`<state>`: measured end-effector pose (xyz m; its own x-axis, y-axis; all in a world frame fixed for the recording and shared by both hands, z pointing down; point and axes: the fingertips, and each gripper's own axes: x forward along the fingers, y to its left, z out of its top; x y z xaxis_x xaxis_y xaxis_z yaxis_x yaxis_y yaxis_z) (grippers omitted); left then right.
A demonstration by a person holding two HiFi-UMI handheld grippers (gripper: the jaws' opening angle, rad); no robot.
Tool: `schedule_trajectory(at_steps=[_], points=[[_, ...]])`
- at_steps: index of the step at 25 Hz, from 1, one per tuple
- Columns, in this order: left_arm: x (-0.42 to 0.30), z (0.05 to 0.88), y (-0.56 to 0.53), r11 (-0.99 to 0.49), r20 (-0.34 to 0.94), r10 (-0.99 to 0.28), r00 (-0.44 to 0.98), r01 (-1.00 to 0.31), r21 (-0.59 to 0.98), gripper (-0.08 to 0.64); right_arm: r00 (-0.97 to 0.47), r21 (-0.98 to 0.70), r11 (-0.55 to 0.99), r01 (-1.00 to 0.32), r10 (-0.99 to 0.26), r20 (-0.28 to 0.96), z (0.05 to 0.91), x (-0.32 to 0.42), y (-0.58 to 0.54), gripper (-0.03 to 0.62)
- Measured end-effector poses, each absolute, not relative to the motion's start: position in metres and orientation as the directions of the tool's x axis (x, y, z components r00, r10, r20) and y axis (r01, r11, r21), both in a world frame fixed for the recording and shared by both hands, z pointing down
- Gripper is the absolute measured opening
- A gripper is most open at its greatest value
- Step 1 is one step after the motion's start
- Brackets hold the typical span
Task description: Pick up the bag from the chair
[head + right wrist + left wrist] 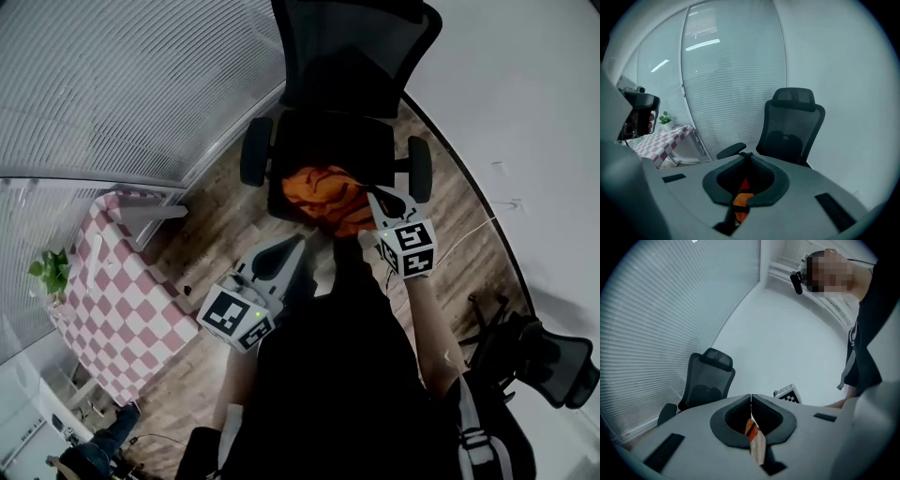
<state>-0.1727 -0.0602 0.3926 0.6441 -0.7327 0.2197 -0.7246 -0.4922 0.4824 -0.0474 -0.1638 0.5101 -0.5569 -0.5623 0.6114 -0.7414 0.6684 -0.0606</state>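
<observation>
**Lifting the bag off the chair**

Pinching with the right gripper [745, 155], jaws clenched on a fold of the orange bag [326, 195]; pinching likewise with the left gripper [751, 399], jaws clamped on an orange scrap and a pale strip, probably the bag's strap; holding the bag slung between the two, over the near edge of the seat of the chair [352, 56]; hard to tell whether quite free of the cushion.

Judged as mid-lift, with the grasp made. Next: raise evenly with both hands; hold both pinches tight against slippage of the slack cloth; draw back towards the body, between the armrests [255, 150].

Underneath, a wood-plank floor [216, 234]; to the left, a table [122, 291] under a red-checked cloth, with a small plant [52, 272] at its left end; blinds [122, 84] across the far left; a plain white wall [525, 112] on the right; a second dark chair [553, 361] near right.
</observation>
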Motion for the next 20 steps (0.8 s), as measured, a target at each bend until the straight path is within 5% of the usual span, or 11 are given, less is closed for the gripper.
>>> schedule_trajectory(at_steps=[9,20], points=[[-0.196,0.411,-0.024,-0.567,0.230,-0.644,0.730,-0.657,0.498,0.034,-0.563,-0.168,0.592,-0.788,-0.584,0.585,0.500,-0.061,-0.073,0.026],[-0.144,0.401,0.014,-0.595,0.252,-0.614,0.748,-0.648,0.476,0.034,-0.613,-0.348,0.510,-0.787,-0.575,0.542,0.496,-0.023,0.022,0.026]])
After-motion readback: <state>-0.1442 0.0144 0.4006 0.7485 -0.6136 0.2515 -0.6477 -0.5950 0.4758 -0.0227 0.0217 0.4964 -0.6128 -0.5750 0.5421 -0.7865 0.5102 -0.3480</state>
